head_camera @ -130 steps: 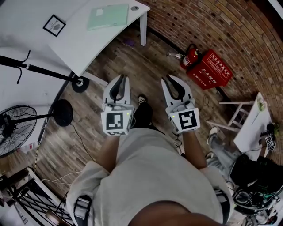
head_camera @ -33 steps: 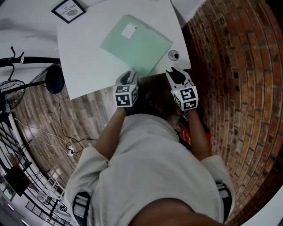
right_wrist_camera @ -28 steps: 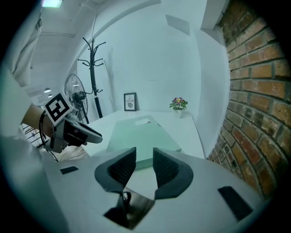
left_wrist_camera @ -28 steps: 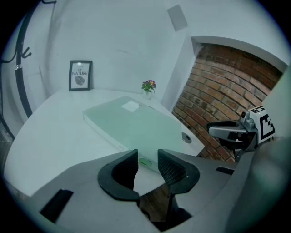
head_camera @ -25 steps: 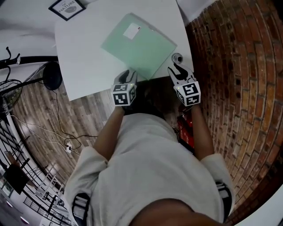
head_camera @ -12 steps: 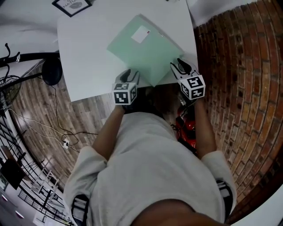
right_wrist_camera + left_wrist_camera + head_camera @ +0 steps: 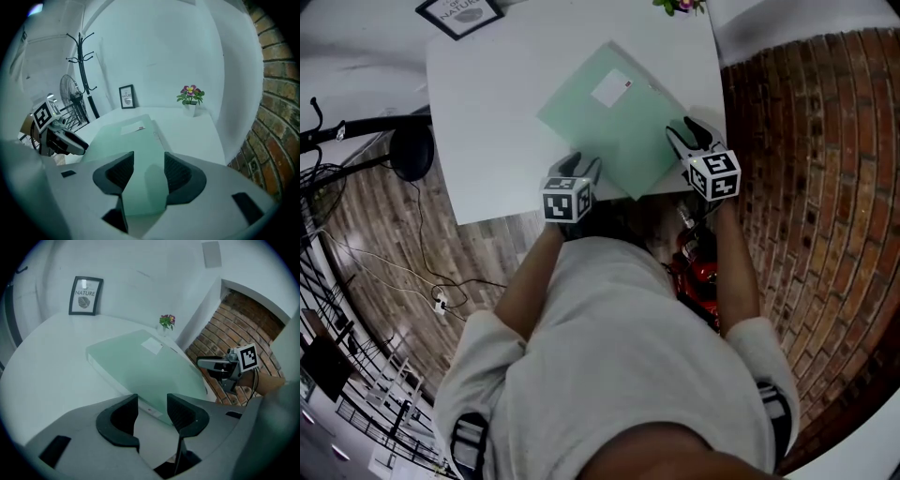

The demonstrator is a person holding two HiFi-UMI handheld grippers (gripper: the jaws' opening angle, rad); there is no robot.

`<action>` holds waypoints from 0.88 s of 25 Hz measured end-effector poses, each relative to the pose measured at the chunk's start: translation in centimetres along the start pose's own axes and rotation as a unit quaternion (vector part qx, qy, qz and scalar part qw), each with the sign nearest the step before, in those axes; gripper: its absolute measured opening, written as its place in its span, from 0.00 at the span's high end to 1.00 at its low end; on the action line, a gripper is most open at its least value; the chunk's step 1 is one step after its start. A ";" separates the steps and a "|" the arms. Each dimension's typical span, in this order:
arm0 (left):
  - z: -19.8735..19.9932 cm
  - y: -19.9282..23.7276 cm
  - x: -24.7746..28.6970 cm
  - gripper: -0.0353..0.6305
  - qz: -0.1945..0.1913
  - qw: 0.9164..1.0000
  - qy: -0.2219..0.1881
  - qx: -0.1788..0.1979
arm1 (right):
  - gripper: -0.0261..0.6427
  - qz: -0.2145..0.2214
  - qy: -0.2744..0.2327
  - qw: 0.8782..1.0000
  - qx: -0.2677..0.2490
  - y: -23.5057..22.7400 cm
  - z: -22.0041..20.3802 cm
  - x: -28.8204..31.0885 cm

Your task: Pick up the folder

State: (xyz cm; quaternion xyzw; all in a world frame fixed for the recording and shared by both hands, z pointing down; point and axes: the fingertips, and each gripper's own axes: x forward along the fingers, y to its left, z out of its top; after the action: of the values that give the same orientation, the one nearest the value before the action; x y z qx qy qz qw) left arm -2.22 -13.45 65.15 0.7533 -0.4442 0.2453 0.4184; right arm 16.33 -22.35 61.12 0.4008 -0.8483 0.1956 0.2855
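1. The pale green folder lies flat and skewed on the white table, toward its right end beside the brick wall.
2. Both pairs of jaws have just been opening and now stand spread, pinching nothing. The left gripper faces the folder's near edge. The right gripper has the folder's right corner between its jaws.
3. The folder looks light, smooth-covered and somewhat bendy. Held by one corner it would probably sag or slip, so gripping two opposite edges seems safer.
4. Its contents, and whether any pad touches the cover, cannot be made out.
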 end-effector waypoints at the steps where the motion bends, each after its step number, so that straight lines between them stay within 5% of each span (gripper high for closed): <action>1: 0.1 0.2 0.1 0.67 -0.003 1.000 0.004 -0.004 | 0.66 0.001 0.005 1.000 -0.002 -0.2 0.2 0.4; 7: 0.0 0.3 -0.1 0.66 -0.013 1.000 0.015 -0.009 | 0.61 0.024 0.019 0.999 0.019 -0.8 0.7 2.2; 22: 0.9 1.3 1.4 0.63 0.031 0.997 0.001 -0.070 | 0.53 0.082 0.054 0.995 -0.003 -1.5 -0.7 3.6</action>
State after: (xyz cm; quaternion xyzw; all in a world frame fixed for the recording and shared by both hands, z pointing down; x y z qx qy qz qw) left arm -2.71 -15.23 66.25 0.7078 -0.4832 0.2273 0.4625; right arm 15.90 -24.96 64.15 0.3175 -0.8625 0.2368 0.3149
